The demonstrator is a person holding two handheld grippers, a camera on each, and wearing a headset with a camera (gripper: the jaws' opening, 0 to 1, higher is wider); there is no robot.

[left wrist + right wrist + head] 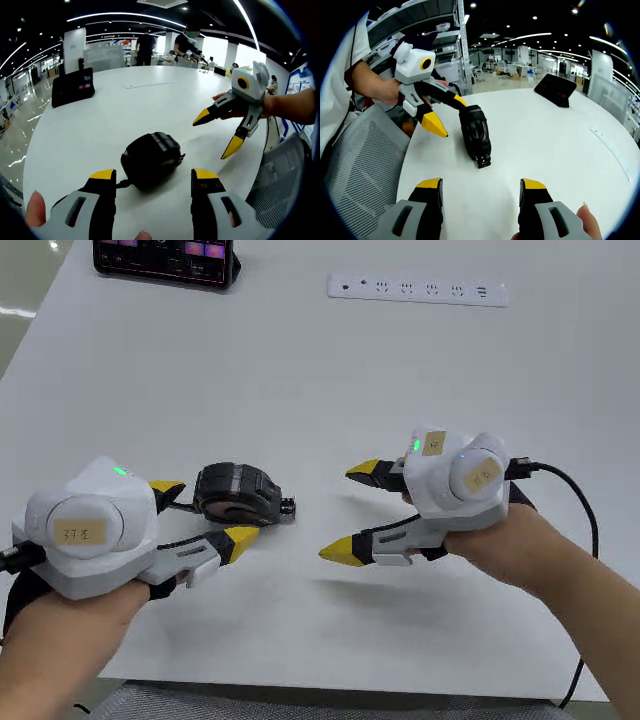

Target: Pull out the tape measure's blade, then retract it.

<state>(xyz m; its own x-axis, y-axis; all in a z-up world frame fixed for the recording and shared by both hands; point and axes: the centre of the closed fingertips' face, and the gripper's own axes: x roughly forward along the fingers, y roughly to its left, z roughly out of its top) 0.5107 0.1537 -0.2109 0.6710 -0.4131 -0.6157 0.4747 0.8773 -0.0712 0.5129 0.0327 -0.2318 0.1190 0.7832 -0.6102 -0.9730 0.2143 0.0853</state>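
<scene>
White desk (pixel 300 370) carries everything here. At its left, the left hand-held gripper (pixel 205 512) is held in a hand, its yellow-tipped jaws spread wide and gripping nothing. A black tape measure (pixel 237 493) lies on the desk just ahead of those tips, in line with the gap between them. In the left gripper view there is clear space between the case and each jaw. A thin dark strap runs from the case's near end back toward the left-hand jaw in that view. The blade is wound inside the case, and the small hook end at its mouth points toward the right side of the desk.

Across a bare stretch of desk, the right hand-held gripper (pixel 350 511) faces the tape measure. It is released too, jaws parted and empty, well apart from the case. A black cable (pixel 585 510) trails from its back over the desk's near edge.

Along the far edge, a dark screen (pixel 165 260) stands at the left and a white power strip (pixel 417 288) lies flat at the right.
</scene>
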